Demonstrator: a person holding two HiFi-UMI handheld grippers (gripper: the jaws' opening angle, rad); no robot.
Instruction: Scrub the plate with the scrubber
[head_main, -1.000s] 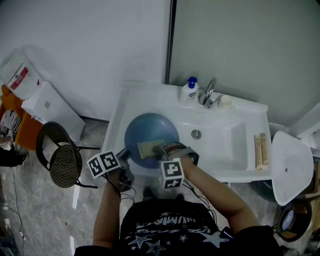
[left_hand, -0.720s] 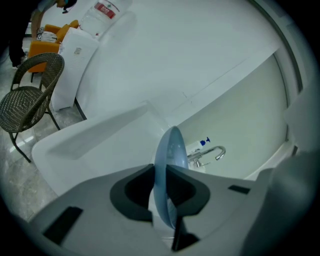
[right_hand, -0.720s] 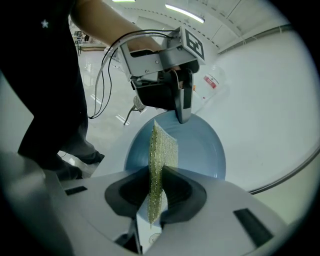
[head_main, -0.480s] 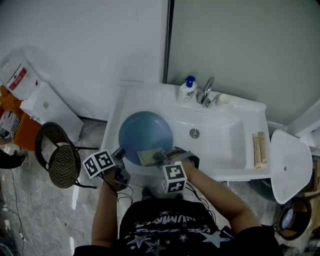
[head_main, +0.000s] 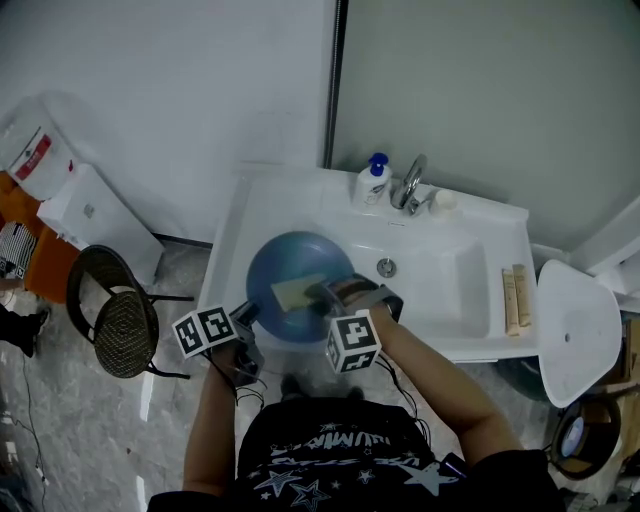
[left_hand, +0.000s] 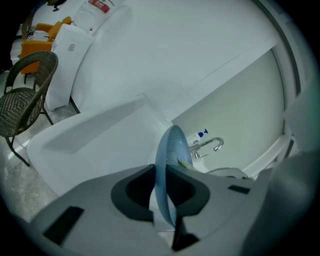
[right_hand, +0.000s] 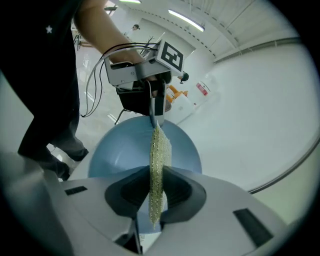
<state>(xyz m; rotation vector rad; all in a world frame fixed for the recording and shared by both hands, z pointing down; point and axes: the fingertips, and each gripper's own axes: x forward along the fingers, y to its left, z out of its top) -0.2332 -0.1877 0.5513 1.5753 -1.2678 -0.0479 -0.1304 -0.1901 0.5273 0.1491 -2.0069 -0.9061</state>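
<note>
A blue plate (head_main: 290, 268) is held over the left part of the white sink (head_main: 455, 290). My left gripper (head_main: 248, 318) is shut on the plate's near rim; in the left gripper view the plate (left_hand: 167, 165) stands edge-on between the jaws. My right gripper (head_main: 322, 293) is shut on a flat yellow-green scrubber (head_main: 293, 293) that lies against the plate's face. In the right gripper view the scrubber (right_hand: 158, 170) hangs edge-on between the jaws, with the plate (right_hand: 125, 150) behind it and the left gripper (right_hand: 152, 107) beyond.
A faucet (head_main: 413, 185) and a soap bottle (head_main: 372, 182) stand at the sink's back edge. A drain (head_main: 385, 267) lies mid-basin. Two tan bars (head_main: 517, 300) rest on the right ledge. A wicker chair (head_main: 110, 315) stands at the left on the floor.
The plate and both grippers have shifted a little; the scrubber has moved back up onto the plate's middle after sliding toward its near rim.
</note>
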